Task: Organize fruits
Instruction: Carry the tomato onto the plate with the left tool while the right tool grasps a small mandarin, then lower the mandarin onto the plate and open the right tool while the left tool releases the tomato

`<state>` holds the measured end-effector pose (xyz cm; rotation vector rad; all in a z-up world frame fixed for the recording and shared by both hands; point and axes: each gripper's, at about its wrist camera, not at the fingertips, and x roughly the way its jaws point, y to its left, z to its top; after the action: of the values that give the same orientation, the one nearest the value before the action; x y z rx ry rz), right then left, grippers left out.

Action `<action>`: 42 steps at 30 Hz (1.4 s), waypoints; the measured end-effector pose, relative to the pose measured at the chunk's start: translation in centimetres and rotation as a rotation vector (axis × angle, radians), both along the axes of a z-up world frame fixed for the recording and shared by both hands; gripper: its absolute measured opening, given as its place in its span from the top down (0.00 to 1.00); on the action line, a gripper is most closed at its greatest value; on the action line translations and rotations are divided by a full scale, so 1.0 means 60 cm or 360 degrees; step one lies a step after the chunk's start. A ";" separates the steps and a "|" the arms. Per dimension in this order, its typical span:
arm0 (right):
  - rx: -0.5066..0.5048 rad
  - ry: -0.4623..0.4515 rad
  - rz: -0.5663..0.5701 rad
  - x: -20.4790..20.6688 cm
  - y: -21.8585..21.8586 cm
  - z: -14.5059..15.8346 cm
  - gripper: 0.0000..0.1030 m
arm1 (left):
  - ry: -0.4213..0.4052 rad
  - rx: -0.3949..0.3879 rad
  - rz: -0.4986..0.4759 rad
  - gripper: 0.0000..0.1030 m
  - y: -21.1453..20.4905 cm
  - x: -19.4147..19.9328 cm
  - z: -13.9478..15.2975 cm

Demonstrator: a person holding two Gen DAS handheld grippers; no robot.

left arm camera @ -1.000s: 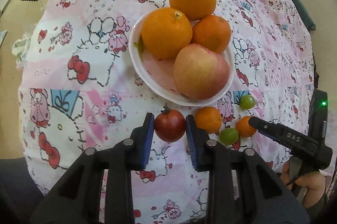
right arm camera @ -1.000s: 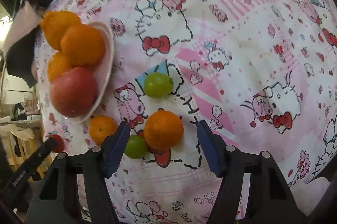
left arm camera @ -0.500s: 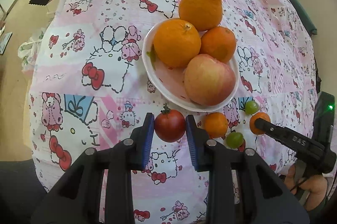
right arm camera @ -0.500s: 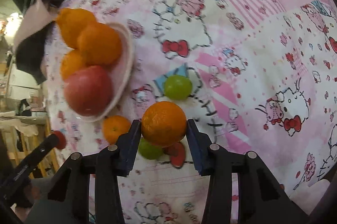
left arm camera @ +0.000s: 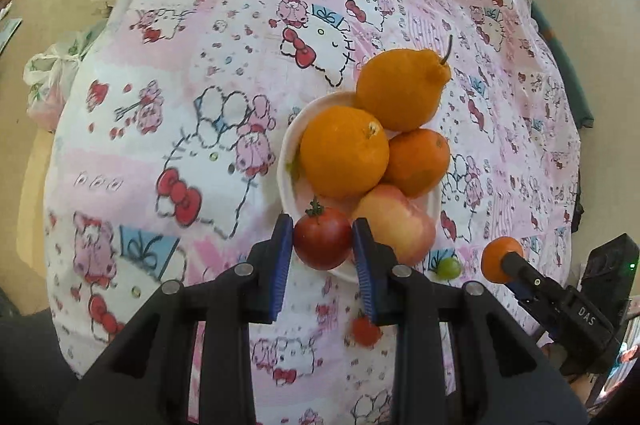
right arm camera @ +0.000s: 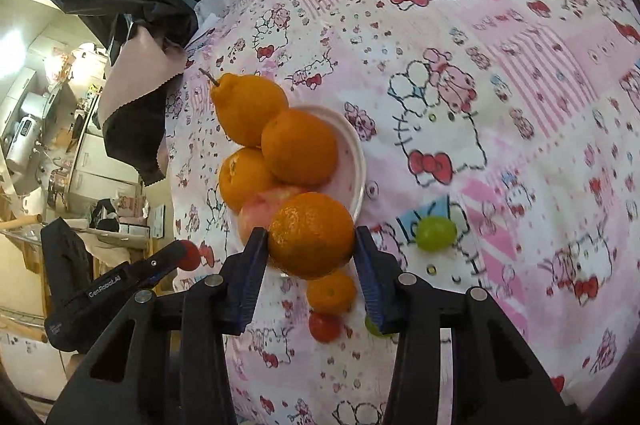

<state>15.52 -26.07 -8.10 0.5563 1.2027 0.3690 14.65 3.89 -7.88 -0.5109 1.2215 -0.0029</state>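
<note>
Gripping a glossy dark-red tomato [left arm camera: 322,244] with a green calyx, the left tool [left arm camera: 322,249] is hanging over the white plate's [left arm camera: 289,161] near rim; the right tool [right arm camera: 310,257] is clamping a round dimpled orange mandarin [right arm camera: 311,235].

Red tomato [left arm camera: 322,243], green calyx up, is clamped between blue pads over the near rim of the white plate [left arm camera: 289,161]. The plate carries a large orange [left arm camera: 344,152], a smaller orange [left arm camera: 417,161] to its right, a stemmed pear-shaped citrus [left arm camera: 400,89] at the far side and a pink-yellow apple [left arm camera: 396,231] at the near side. Mandarin [right arm camera: 311,233] is clamped likewise, raised above the cloth. On the cloth: small mandarin [right arm camera: 331,292], small red tomato [right arm camera: 325,325], green grape [right arm camera: 436,233] to the right.
</note>
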 end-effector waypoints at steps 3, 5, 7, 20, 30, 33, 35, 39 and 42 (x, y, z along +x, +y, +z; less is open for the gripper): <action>-0.0059 -0.0003 0.0039 0.026 0.013 -0.011 0.56 | 0.0034 0.0027 -0.0010 0.74 -0.007 0.019 -0.017; -0.0095 0.0006 0.0056 0.043 0.017 -0.021 0.56 | 0.0065 0.0020 -0.0030 0.74 -0.012 0.029 -0.032; -0.0107 0.0036 0.0063 0.058 0.019 -0.035 0.56 | 0.0089 0.0019 -0.0049 0.74 -0.019 0.036 -0.045; -0.0147 0.0159 0.0142 0.095 0.061 -0.098 0.55 | 0.0122 -0.0016 -0.0038 0.74 -0.026 0.049 -0.083; -0.0105 0.0208 0.0094 0.094 0.056 -0.109 0.53 | 0.0117 -0.0016 -0.0076 0.73 -0.035 0.054 -0.090; -0.0083 0.0201 0.0086 0.096 0.054 -0.105 0.53 | 0.0120 0.0005 -0.0109 0.72 -0.044 0.055 -0.087; -0.0058 0.0195 0.0087 0.096 0.053 -0.102 0.43 | 0.0115 0.0031 -0.0113 0.66 -0.046 0.055 -0.085; -0.0037 0.0141 0.0070 0.096 0.046 -0.085 0.40 | 0.0103 0.0067 -0.0083 0.44 -0.039 0.052 -0.082; -0.0021 0.0086 0.0026 0.096 0.036 -0.065 0.38 | 0.0088 0.0030 -0.0070 0.34 -0.034 0.049 -0.078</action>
<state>21.31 -23.89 -11.98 0.5481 1.2612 0.3614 17.60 1.87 -12.58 -0.4697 1.2853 -0.0148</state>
